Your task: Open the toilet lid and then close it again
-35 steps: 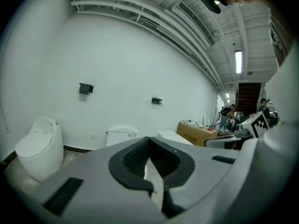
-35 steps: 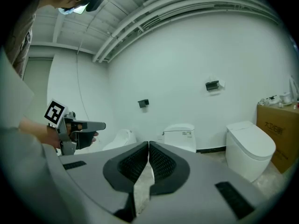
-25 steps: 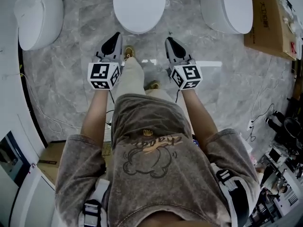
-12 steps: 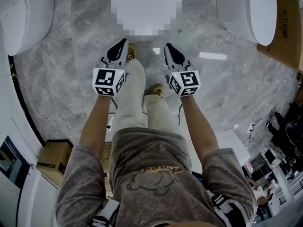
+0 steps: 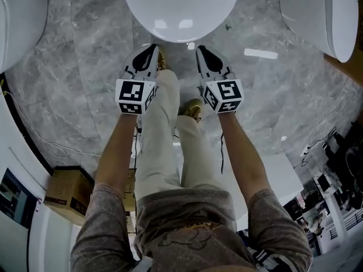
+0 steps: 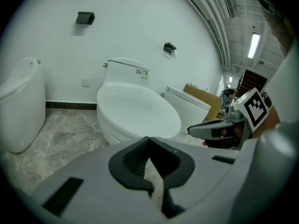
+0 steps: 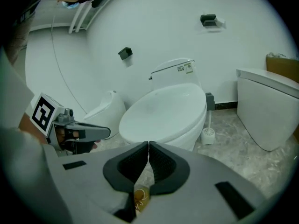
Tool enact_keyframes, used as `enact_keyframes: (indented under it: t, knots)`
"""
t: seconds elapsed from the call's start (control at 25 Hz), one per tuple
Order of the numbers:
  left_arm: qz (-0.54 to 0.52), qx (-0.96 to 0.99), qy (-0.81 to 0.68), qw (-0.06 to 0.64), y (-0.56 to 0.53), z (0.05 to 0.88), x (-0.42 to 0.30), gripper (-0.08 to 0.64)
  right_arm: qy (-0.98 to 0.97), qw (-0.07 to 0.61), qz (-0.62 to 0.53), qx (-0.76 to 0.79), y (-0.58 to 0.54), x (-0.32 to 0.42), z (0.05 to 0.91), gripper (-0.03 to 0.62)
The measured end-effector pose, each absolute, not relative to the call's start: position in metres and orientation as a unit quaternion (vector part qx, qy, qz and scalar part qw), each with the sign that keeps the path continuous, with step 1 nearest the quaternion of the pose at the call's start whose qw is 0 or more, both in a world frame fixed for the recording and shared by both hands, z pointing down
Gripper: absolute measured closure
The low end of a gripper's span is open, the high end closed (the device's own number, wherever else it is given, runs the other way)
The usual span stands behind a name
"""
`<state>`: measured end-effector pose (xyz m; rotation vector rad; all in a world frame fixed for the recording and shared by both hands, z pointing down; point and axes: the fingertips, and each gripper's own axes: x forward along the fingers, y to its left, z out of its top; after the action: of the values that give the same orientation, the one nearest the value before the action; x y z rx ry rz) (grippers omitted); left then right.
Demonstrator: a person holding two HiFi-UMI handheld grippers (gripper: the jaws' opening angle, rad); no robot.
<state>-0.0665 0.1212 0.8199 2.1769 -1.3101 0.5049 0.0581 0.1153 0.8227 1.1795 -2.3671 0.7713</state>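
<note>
A white toilet stands in front of me with its lid down flat; the same lid fills the middle of both gripper views, with the tank behind it against the wall. My left gripper hovers just short of the lid's front rim, jaws shut with nothing between them. My right gripper hangs beside it at the same height, also shut and empty. Neither gripper touches the lid.
Another white toilet stands to the right and one to the left. A toilet brush sits on the grey marble floor by the middle toilet. Cardboard boxes and cables lie behind me. My legs and shoes are between the grippers.
Both grippers have sunk toward the floor and come closer to the middle toilet's front rim. The toilet now looks much larger in the head view. The jaws stayed shut.
</note>
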Motion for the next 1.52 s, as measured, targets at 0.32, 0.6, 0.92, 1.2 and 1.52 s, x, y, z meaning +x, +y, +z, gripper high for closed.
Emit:
enact_keyframes:
  t: [0.32,0.6,0.92,1.2,1.52]
  knots:
    - [0.193,0.81,-0.481,0.274,0.112,0.866,-0.062,0.551,-0.84,0.197,0.287,0.417,0.117,0.045,0.865,0.563]
    - [0.188,0.818,-0.467,0.28,0.112,0.864,-0.06,0.551,-0.84,0.193,0.29,0.416,0.113,0.04,0.862,0.563]
    - [0.179,0.815,-0.464,0.296,0.108,0.849,-0.057,0.551,-0.839,0.189,0.291,0.419,0.108,0.041,0.847,0.565]
    - [0.175,0.822,-0.458,0.29,0.103,0.806,-0.057,0.551,-0.842,0.178,0.286,0.422,0.103,0.041,0.804,0.565]
    - [0.154,0.824,-0.463,0.287,0.077,0.713,-0.056,0.551,-0.84,0.152,0.281,0.438,0.077,0.043,0.71,0.565]
